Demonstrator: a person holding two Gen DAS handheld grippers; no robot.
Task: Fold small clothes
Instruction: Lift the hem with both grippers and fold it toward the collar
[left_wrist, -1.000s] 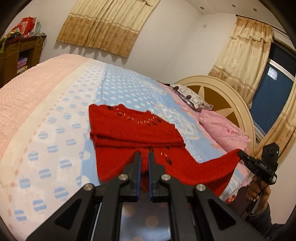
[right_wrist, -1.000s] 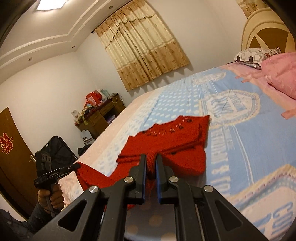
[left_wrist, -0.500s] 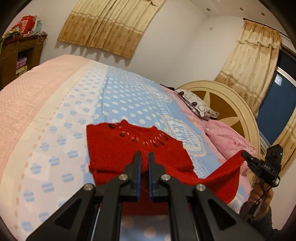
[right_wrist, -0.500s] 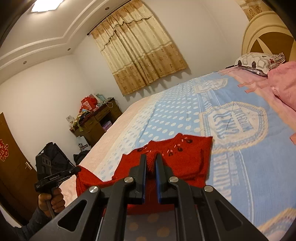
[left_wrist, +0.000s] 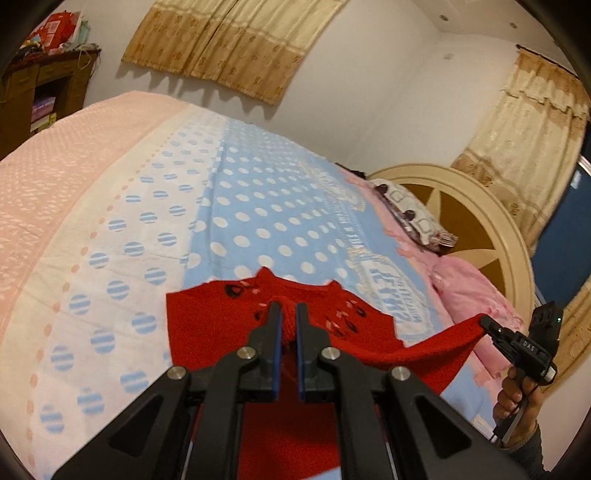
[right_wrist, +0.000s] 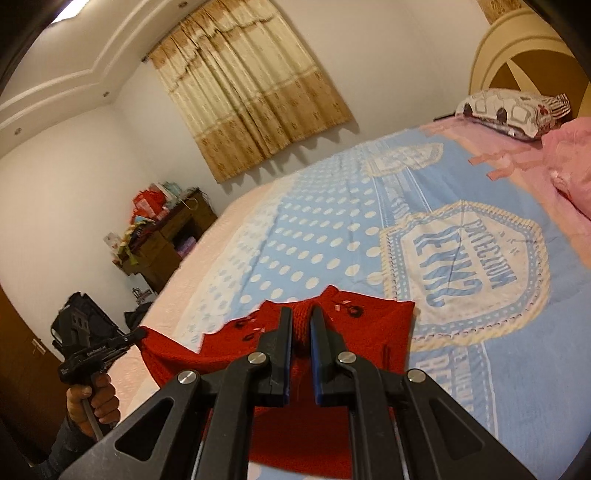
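The person is carrying the near hem of the red sweater (left_wrist: 207, 332) over its upper part, which is lying on the bed (left_wrist: 258, 206). Both the left tool (left_wrist: 287, 314) and the right tool (right_wrist: 301, 317) are pinching this red knit edge, pressed nearly together. I judge the next move needs lowering the hem evenly near the collar before releasing

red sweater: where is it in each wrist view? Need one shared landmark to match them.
Left wrist: red sweater at bottom centre, behind the left gripper; one edge stretches right to the right gripper.
Right wrist: sweater at bottom centre, behind the right gripper; one edge runs left to the left gripper.
Shared landmark: the pink pillow near the headboard.
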